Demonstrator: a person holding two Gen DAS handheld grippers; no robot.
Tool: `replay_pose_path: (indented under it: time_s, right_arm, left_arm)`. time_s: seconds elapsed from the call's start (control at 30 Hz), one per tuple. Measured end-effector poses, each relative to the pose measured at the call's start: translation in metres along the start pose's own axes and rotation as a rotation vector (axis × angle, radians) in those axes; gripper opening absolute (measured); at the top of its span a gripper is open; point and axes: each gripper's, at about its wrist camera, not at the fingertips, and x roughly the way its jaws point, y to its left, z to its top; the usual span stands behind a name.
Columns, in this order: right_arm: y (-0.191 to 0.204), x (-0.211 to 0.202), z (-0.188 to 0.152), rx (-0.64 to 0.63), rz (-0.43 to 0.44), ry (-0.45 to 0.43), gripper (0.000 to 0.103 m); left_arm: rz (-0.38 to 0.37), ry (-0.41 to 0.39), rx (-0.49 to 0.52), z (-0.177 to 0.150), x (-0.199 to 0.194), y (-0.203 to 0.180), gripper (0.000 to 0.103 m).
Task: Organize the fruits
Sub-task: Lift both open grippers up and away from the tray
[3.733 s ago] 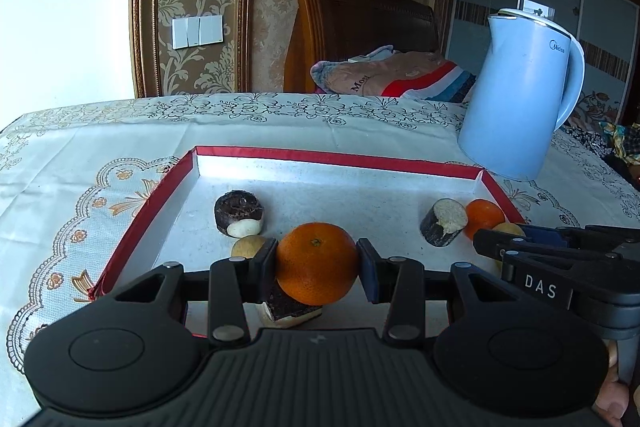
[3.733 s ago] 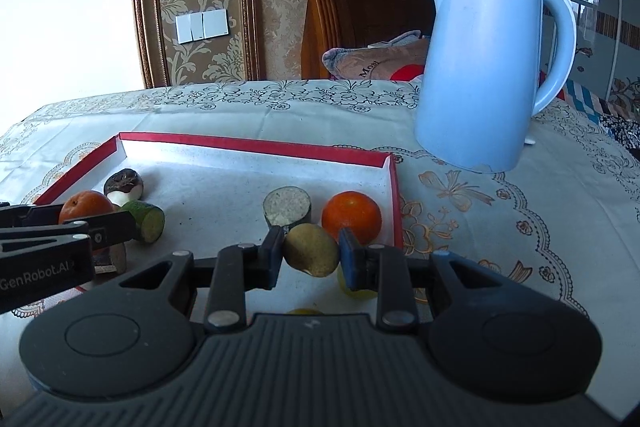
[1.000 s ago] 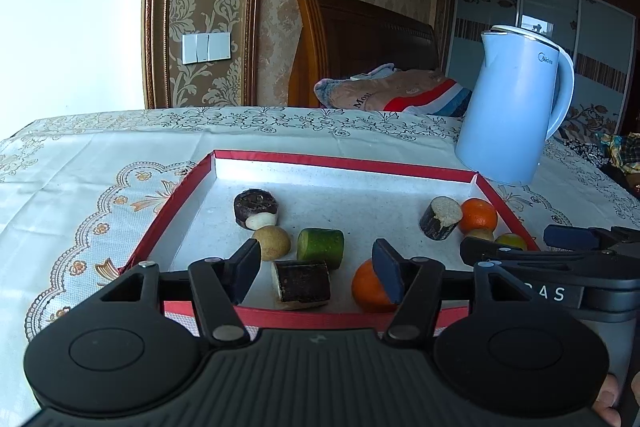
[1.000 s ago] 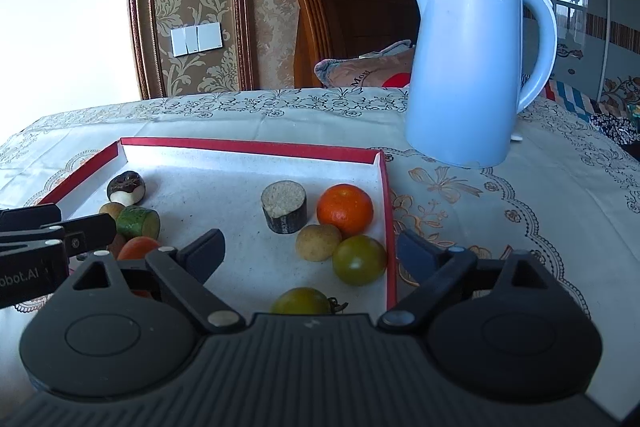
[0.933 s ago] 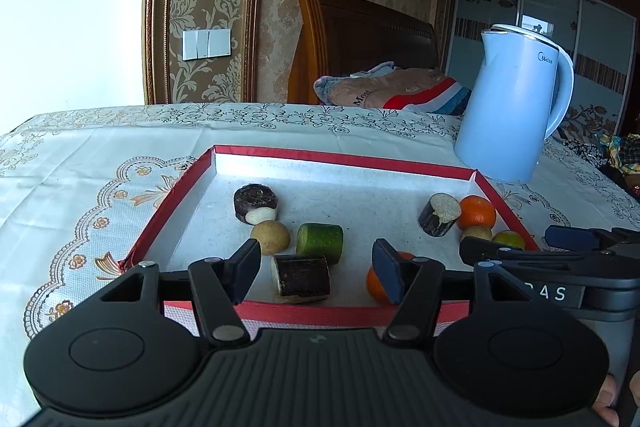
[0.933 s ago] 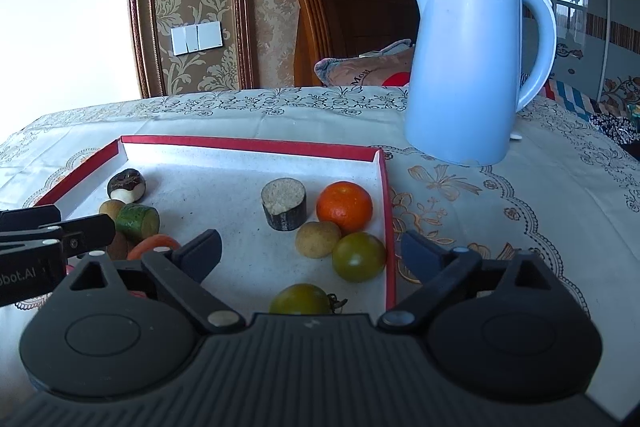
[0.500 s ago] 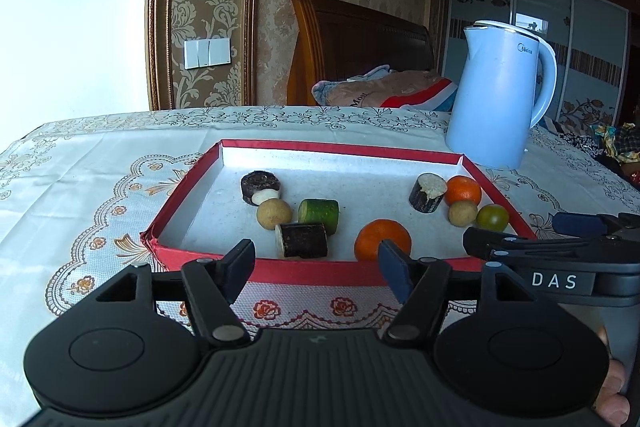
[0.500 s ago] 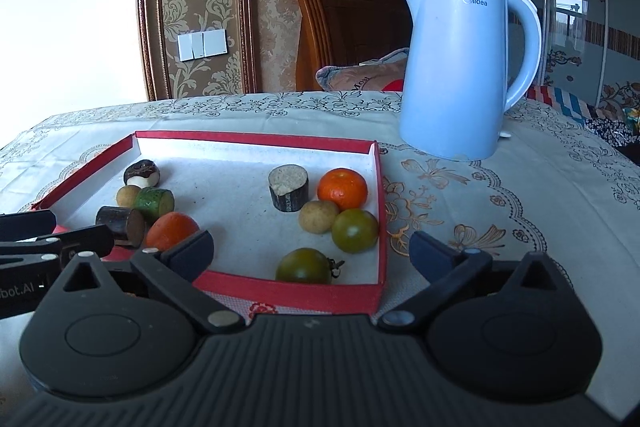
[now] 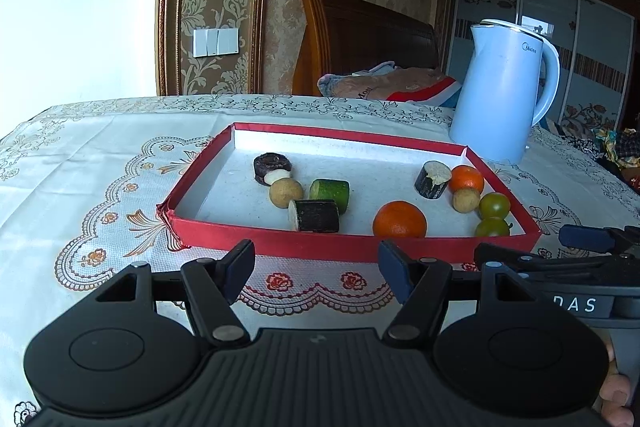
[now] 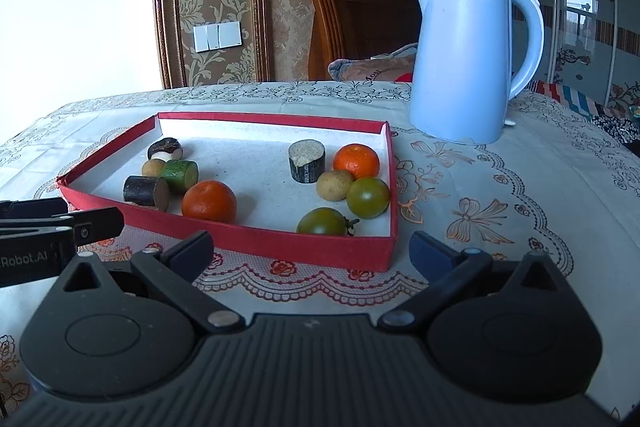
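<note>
Before the tray (image 9: pixel 312 247), empty wide-spread tongs (image 9: pixel 316 263).

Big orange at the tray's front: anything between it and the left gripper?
Only the red tray's front wall. The big orange sits just behind it, and the open left gripper is outside, low and empty.
</note>
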Motion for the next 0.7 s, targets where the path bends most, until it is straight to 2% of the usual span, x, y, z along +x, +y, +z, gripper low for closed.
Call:
replay_pose_path:
  time_s: [0.7]
  right_arm:
    - [0.0005,0.0032,-0.0008,-0.006,0.001,0.017,0.103]
  left_arm:
    - [0.018,-0.001,0.007,-0.0009,0.0004,-0.0002,0.068]
